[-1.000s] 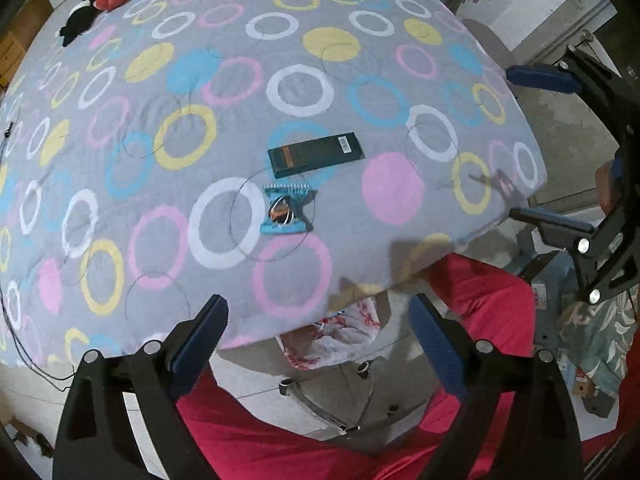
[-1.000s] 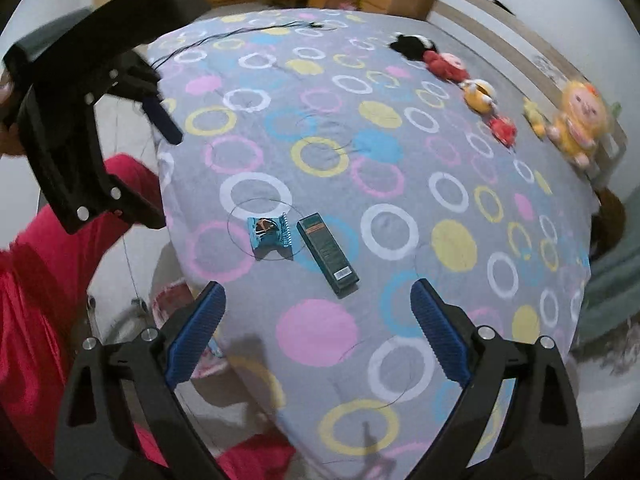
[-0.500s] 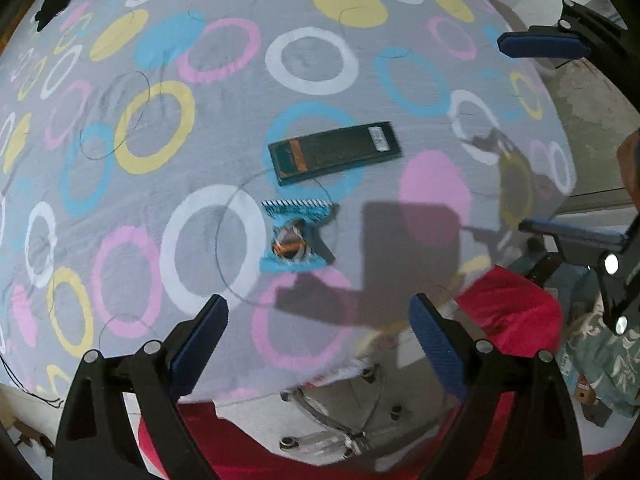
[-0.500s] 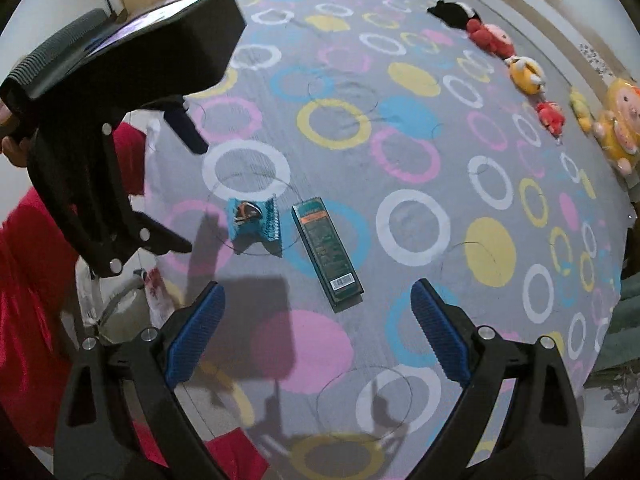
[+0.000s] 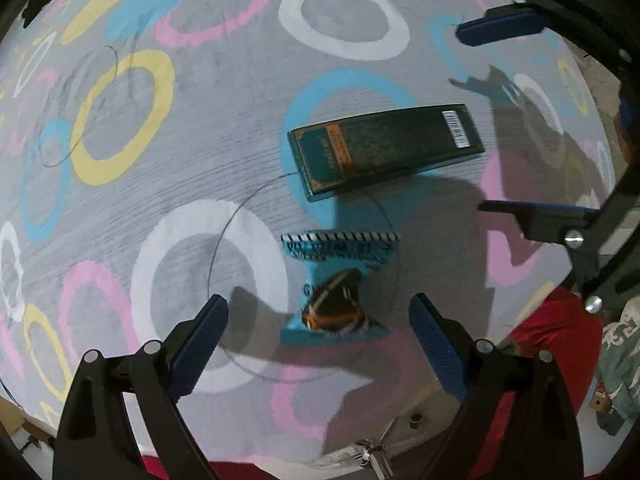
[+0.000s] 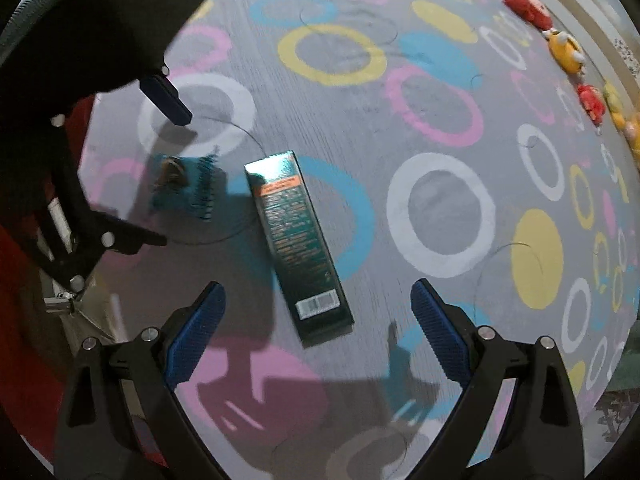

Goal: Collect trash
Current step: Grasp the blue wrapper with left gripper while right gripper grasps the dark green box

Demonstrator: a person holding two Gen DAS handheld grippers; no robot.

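Note:
A blue snack wrapper (image 5: 338, 285) lies on the grey bed cover with coloured rings (image 5: 224, 152). My left gripper (image 5: 319, 312) is open, its blue pads low on either side of the wrapper's near end, apart from it. Just beyond the wrapper lies a dark green carton (image 5: 384, 149). In the right wrist view the same carton (image 6: 298, 242) lies lengthwise ahead of my open right gripper (image 6: 318, 300), its barcode end between the fingertips. The wrapper (image 6: 186, 184) shows to the left there, under the left gripper (image 6: 160, 168).
Several plush toys (image 6: 560, 46) line the far edge of the bed. The near bed edge (image 5: 360, 446) drops off to a metal stand on the floor. A person's red garment (image 5: 556, 344) is at the right.
Both grippers have come down and forward toward the bed. The wrapper now sits between the left pads, and the carton's near end between the right ones. Neither item has moved.

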